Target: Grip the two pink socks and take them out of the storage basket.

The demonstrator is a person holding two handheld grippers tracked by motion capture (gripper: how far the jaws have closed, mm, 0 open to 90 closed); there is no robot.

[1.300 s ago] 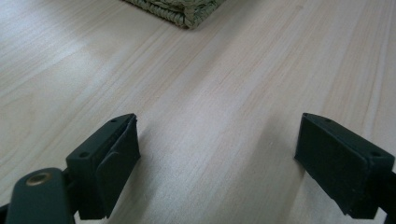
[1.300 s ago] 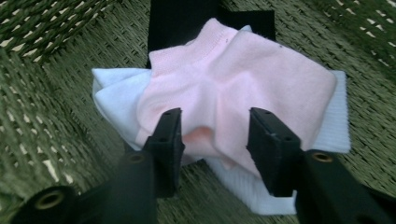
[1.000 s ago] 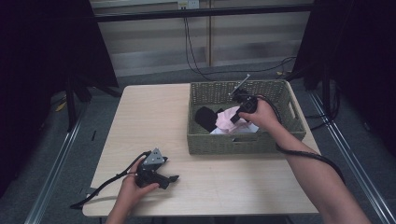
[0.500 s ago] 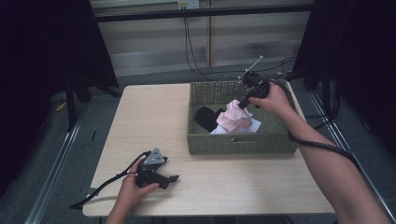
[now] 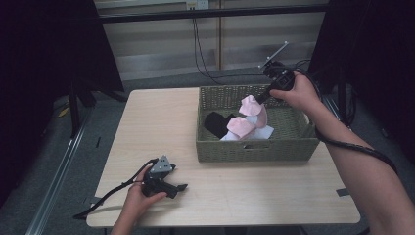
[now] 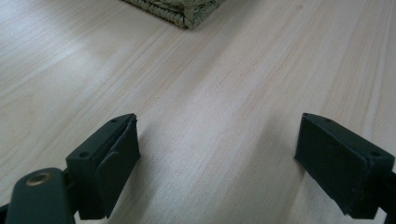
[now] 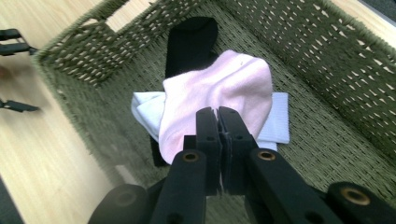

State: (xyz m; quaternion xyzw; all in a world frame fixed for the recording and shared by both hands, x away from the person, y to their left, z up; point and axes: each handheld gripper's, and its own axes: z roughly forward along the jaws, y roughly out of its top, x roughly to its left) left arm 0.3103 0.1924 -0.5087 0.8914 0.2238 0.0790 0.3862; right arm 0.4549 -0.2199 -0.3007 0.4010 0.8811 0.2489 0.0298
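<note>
High view, right tongs: pressed together on a soft pink cotton sock, raised above the woven olive-green wicker basket at 1 o'clock of the pale wooden tabletop.
High view, sock: toe end lifted by the grip, lower end draped onto the pile inside the basket, so not yet free of it.
High view, left tongs: lying on the tabletop at 7 o'clock, held by a hand, aimed toward 3 o'clock, touching nothing else.
Left gripper view, left tongs: spread wide, bare wood between the jaws, a basket corner at 12 o'clock, well apart.
Right gripper view, right tongs: jaws shut tight, pinching the sock's near edge.
Right gripper view, basket contents: a flat white sock under the pink one, a long black sock beyond at 12 o'clock, both lying on the basket floor.
Progress, done: pink sock gripped and partly lifted.
Progress, left: by judgement, clearing the rim, carrying the sock to the open tabletop, releasing; white and black socks untouched.
</note>
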